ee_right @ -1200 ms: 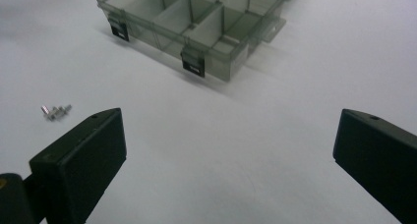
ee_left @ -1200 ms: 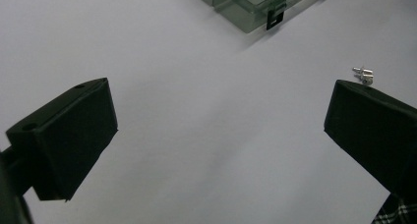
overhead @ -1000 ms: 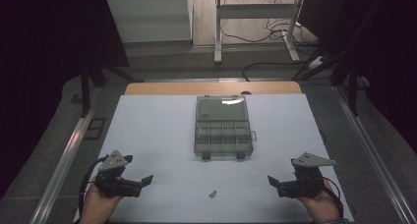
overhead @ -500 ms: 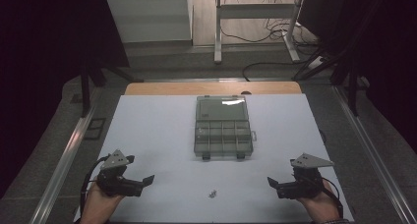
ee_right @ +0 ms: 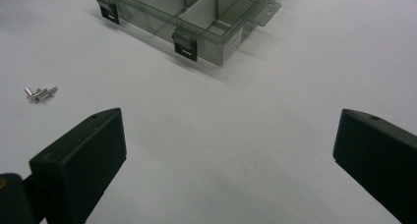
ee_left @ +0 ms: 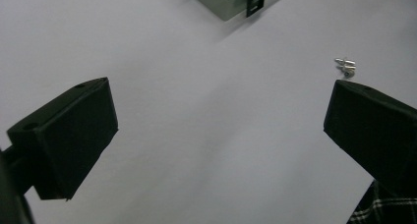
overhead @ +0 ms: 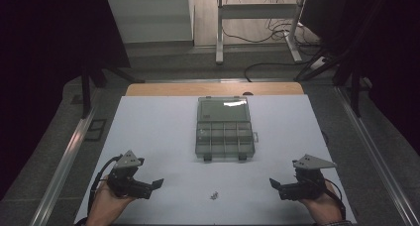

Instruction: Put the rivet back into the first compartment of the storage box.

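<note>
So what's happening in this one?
Nothing is being handled. A person rests the left gripper and the right gripper near the front of the white table, both open and empty. A clear compartment box lies open in the middle, its compartments looking empty. A few small metal screws lie loose between the grippers, untouched.

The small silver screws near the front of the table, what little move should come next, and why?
Probably ease the left claw toward the small silver screws: its jaws stand wide open, holding nothing, and the screws lie loose on the white table, outside the clear plastic compartment box.
</note>
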